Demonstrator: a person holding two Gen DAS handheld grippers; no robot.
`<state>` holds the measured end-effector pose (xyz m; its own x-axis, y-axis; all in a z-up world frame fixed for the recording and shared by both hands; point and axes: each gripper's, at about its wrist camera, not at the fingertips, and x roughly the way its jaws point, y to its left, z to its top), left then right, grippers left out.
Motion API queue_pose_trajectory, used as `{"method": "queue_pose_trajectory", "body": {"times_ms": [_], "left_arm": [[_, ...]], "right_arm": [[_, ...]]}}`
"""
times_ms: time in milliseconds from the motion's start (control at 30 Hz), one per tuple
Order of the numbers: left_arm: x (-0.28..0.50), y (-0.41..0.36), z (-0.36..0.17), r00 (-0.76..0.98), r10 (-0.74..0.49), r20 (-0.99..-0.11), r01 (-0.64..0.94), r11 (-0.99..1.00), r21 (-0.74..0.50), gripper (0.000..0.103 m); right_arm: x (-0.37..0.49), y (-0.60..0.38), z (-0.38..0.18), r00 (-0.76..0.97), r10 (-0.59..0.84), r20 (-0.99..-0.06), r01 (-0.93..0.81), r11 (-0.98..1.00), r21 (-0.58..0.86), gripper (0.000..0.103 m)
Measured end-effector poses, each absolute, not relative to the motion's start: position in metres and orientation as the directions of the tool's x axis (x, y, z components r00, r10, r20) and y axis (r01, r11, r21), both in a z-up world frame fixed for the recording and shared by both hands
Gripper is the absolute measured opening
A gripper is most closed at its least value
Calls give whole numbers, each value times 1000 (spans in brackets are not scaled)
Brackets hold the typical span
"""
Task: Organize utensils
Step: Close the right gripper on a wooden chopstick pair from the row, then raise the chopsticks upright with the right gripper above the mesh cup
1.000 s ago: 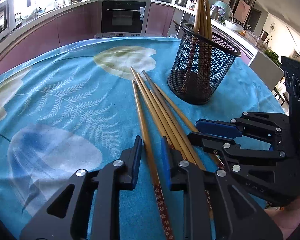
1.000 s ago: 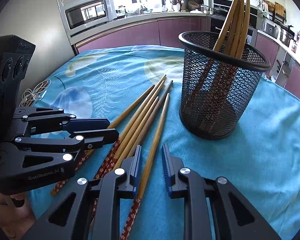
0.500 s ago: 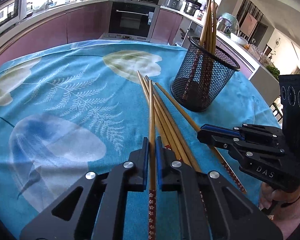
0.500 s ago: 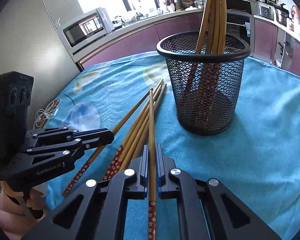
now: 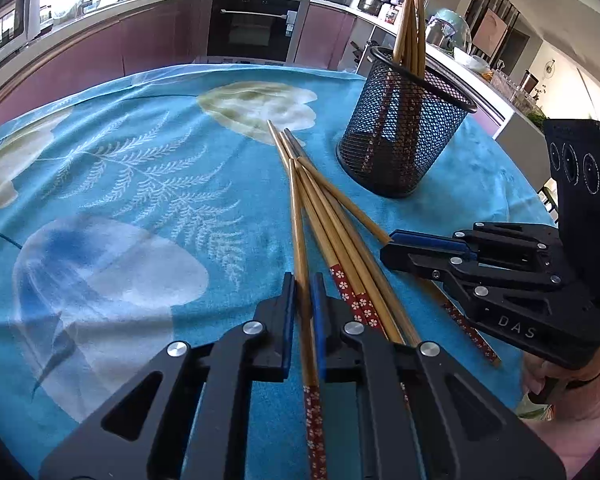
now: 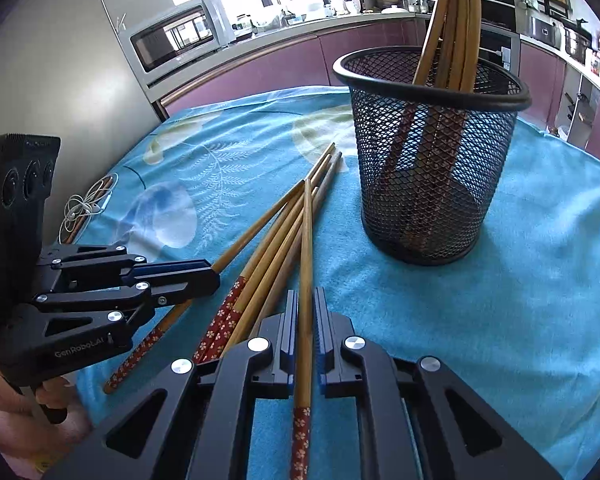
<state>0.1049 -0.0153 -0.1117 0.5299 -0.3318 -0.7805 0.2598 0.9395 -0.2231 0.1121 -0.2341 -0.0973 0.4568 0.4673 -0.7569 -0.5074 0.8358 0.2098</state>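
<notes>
We see smooth wooden chopsticks point(image 5: 332, 236) with glossy red ends, a black metal mesh holder point(image 6: 428, 152), and soft matt cloth point(image 5: 140, 184).

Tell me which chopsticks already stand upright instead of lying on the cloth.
The chopsticks in the mesh cup: the bundle pokes up above its rim. Every other chopstick lies flat in the pile or is clamped in a gripper.
</notes>
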Motion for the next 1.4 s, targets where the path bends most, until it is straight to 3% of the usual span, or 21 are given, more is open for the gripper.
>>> {"method": "queue_pose_trajectory", "body": {"times_ms": [400, 867, 1400], "left_arm": [[114, -21, -105, 542, -334, -771, 260, 939, -224, 8], [89, -6, -41, 615, -470, -633, 335, 883, -329, 8], [70, -9, 18, 686, -522, -507, 414, 853, -318, 8]], "right_arm": [[111, -247, -86, 482, 519, -706, -511, 821, 254, 6], [90, -286, -33, 591, 578, -563, -517, 807, 286, 6], [86, -314, 11, 680, 573, -457, -516, 817, 258, 6]]}}
